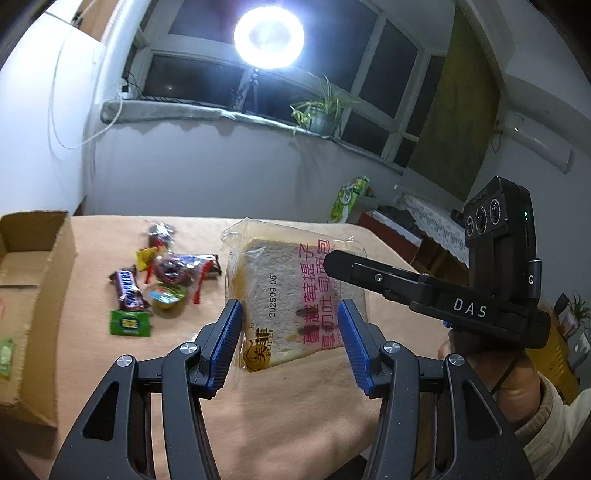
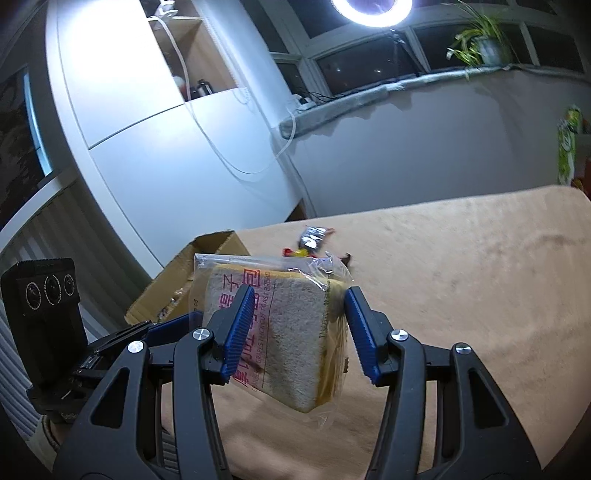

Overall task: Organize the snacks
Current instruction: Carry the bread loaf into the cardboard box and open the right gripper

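A wrapped toast bread pack (image 1: 291, 295) with pink lettering hangs in the air above the tan table (image 1: 280, 417). My left gripper (image 1: 290, 314) closes on its two sides, blue pads touching the wrapper. My right gripper (image 2: 301, 302) holds the same pack (image 2: 295, 332) from the other side, pads pressed against it; it shows as a black body in the left wrist view (image 1: 424, 291). A heap of small snacks lies on the table at left: a Snickers bar (image 1: 127, 290), a green sachet (image 1: 130, 323), a jelly cup (image 1: 168, 297).
An open cardboard box (image 1: 33, 295) stands at the table's left edge, also in the right wrist view (image 2: 184, 280). A white cabinet (image 2: 166, 129) and a windowsill with a plant (image 1: 321, 110) are behind. A ring light (image 1: 269, 36) shines above.
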Motion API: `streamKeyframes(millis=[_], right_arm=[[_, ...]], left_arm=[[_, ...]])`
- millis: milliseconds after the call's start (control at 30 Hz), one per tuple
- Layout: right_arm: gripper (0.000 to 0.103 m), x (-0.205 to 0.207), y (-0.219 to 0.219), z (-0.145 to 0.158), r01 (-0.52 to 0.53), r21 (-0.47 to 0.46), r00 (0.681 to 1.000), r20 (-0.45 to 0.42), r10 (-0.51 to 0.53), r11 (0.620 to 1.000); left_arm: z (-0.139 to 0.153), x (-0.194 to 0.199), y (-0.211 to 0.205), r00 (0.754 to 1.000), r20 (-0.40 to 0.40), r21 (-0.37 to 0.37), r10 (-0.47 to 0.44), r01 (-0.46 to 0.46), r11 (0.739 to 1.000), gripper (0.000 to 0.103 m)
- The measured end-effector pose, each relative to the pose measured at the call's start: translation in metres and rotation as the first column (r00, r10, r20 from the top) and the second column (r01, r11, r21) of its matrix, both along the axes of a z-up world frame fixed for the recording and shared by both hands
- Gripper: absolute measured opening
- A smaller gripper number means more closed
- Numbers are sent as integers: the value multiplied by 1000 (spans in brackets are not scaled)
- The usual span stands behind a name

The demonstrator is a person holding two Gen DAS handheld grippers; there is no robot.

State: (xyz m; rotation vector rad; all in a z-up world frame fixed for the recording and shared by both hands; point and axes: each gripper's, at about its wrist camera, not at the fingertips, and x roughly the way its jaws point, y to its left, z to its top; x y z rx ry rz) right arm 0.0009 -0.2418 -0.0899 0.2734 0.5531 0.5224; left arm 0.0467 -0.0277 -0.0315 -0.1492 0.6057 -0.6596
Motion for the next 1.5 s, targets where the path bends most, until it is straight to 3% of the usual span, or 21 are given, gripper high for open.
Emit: streamKeyframes(millis=[367,700,800,900,1000,1033,1067,1133,1167,1367,1500], right_arm=[[54,13,107,32,-162,-63,984,61,166,985],[54,42,225,36,-337,-100,936,70,345,936],[54,57,250,29,-365,-99,927,52,371,926],[59,82,274,7,-418,-96,908,-28,418,903],[60,80,267,-3,-363,-132,931,-18,364,922],[66,75,258,-3,-350,-126,936,3,353,928],[77,70,250,-3,-329,-131,942,19,334,935],[82,57,236,-4,-290,-154,952,52,301,945],[82,50,232,-5,-281,-169,953,63,295,945],[92,12,213,-14,-200,-236,961,140,237,951],[92,-3,203,-21,-228,-226,961,105,256,947]], left_arm=[[14,-14,77,988,45,-52,149,-147,988,52],[21,-18,176,938,74,-51,338,-335,941,52],[22,-8,199,921,82,-42,380,-377,925,52],[20,1,214,909,83,-30,409,-408,913,52],[8,15,230,876,68,28,478,-481,876,58],[4,15,236,857,53,31,513,-515,857,58],[1,13,244,841,30,12,540,-541,841,60],[-4,4,253,826,3,-26,564,-563,826,76],[-6,-1,254,819,0,-32,574,-574,819,77],[-9,-13,240,821,-1,-2,571,-571,821,77],[1,-26,223,835,32,27,549,-550,835,79]])
